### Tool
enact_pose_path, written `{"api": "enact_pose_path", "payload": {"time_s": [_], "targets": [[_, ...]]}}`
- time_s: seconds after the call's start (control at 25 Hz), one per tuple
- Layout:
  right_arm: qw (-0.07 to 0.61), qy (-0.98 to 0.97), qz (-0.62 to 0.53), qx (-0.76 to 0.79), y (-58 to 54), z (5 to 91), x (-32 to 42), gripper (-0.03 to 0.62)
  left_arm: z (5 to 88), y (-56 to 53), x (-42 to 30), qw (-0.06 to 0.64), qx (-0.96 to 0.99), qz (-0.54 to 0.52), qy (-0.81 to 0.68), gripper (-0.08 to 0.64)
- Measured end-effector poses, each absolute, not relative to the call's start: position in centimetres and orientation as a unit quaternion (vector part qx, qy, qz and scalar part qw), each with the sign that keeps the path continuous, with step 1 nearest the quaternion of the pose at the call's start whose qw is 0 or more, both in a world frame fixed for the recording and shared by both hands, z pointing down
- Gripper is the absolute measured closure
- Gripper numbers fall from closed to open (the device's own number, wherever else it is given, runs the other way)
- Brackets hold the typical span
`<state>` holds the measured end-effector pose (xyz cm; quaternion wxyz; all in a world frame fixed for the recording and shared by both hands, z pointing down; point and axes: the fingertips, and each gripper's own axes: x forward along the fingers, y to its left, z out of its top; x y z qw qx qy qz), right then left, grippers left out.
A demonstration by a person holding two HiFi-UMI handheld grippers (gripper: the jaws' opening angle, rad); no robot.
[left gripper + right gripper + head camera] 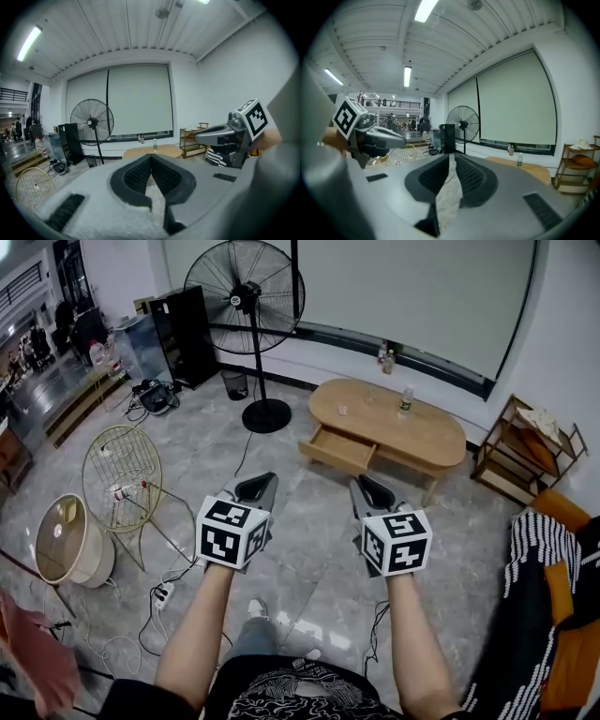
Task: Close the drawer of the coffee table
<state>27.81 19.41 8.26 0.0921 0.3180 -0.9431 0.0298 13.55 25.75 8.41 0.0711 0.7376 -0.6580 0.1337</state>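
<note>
- Presently, the drawer (pixel 339 448) stands pulled out of the coffee table (pixel 412 432), well apart from both grippers.
- Left gripper (pixel 258 483): jaws meet at the tips. Right gripper (pixel 368 487): jaws nearly together. Both are empty.
- Risk: a hard, off-centre shove may skew the drawer or topple the bottle (pixel 406 401).
- Hidden: the drawer's contents; neither gripper view shows the drawer.

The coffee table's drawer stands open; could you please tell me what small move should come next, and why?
Probably step toward the coffee table, bringing the right gripper up to the drawer front. The drawer stands pulled out on the near side, while the right gripper and left gripper are held empty over the floor, well short of it.
</note>
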Motion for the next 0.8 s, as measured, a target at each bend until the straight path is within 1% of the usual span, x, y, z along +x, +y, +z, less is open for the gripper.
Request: {"api": "enact_pose_path", "payload": {"time_s": [0.2, 0.4, 0.56, 0.8], "targets": [[0.099, -0.939, 0.030, 0.327, 17.4, 9.4, 25.9, 0.503, 9.4, 23.6, 11.2, 0.072, 0.738, 0.141, -0.656, 0.552], [0.107, -0.931, 0.031, 0.346, 13.8, 8.9, 23.6, 0.469, 8.5, 19.3, 8.3, 0.070, 0.748, 0.136, -0.646, 0.552], [0.109, -0.925, 0.037, 0.363, 10.5, 9.3, 20.5, 0.431, 8.9, 15.2, 5.0, 0.071, 0.764, 0.134, -0.627, 0.552], [0.120, -0.905, 0.047, 0.406, 5.8, 9.7, 15.3, 0.399, 9.5, 8.9, -0.7, 0.074, 0.794, 0.136, -0.588, 0.552]]}}
